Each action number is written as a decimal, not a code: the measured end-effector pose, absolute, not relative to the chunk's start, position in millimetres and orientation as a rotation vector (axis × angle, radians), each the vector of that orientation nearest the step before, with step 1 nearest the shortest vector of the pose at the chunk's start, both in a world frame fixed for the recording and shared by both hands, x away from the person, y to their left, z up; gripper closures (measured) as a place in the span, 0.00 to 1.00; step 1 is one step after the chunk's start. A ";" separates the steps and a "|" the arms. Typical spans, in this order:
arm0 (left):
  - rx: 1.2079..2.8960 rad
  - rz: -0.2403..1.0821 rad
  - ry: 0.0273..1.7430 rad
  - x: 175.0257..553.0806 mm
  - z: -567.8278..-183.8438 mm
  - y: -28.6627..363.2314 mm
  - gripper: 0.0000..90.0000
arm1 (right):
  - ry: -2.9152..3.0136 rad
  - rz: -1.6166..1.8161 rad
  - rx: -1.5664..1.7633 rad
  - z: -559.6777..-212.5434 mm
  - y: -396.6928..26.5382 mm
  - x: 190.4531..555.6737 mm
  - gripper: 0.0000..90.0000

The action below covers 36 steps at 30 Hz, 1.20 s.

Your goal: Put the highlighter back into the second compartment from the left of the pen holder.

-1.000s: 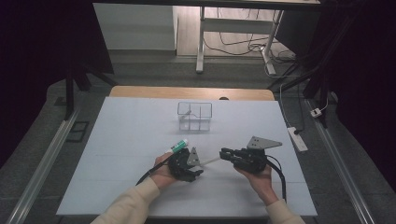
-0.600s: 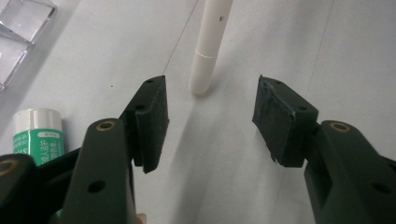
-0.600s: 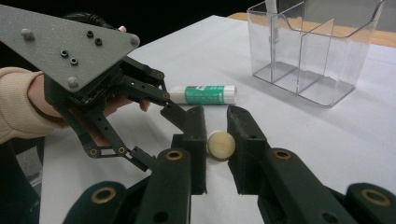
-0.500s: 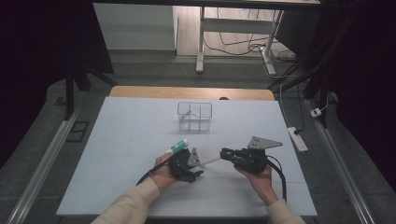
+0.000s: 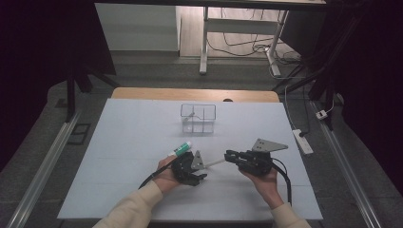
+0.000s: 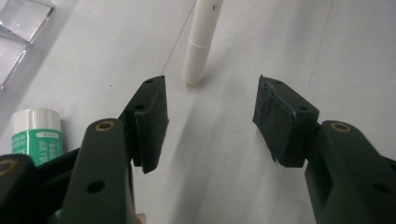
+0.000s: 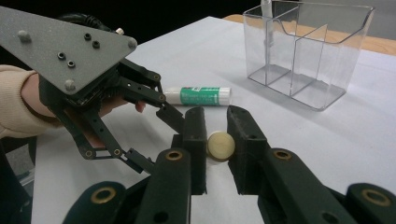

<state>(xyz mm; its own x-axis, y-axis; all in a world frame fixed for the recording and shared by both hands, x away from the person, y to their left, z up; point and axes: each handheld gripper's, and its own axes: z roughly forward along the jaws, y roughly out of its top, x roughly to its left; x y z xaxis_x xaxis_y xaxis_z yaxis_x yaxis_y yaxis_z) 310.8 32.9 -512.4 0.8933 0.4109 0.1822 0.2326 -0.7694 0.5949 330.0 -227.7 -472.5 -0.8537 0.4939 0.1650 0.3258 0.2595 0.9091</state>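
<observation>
A white pen [image 5: 215,163] lies level just above the white table [image 5: 133,142], between my two grippers. My right gripper [image 5: 229,156] is shut on one end of it; in the right gripper view the pen's round cream end [image 7: 220,145] sits pinched between the black pads. My left gripper [image 5: 196,170] faces the pen's other end with its jaws open. In the left gripper view the pen's tip [image 6: 201,37] lies just ahead of the left gripper [image 6: 210,98], with nothing between the pads. A green and white glue stick [image 5: 179,149] lies on the table beside the left hand.
A clear plastic organizer [image 5: 198,118] with compartments stands farther back at the table's middle, with a thin white item in its left part. A power strip [image 5: 302,141] lies off the table's right edge. The left gripper [image 7: 156,140] and its grey plate crowd the right gripper view's left.
</observation>
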 end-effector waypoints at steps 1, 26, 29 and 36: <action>2.474 0.407 0.462 310.8 -512.4 32.9 0.50 | 2.366 1.651 0.778 -472.1 -228.0 330.0 0.86; 2.471 0.405 0.467 311.3 -512.8 33.0 0.49 | 2.287 1.647 0.779 -456.1 -234.8 339.1 0.86; 2.471 0.403 0.468 311.3 -512.8 33.0 0.49 | 2.278 1.645 0.787 -455.0 -235.4 343.2 0.86; 2.466 0.398 0.470 311.5 -512.2 33.6 0.49 | 2.257 1.640 0.818 -454.5 -239.2 351.5 0.86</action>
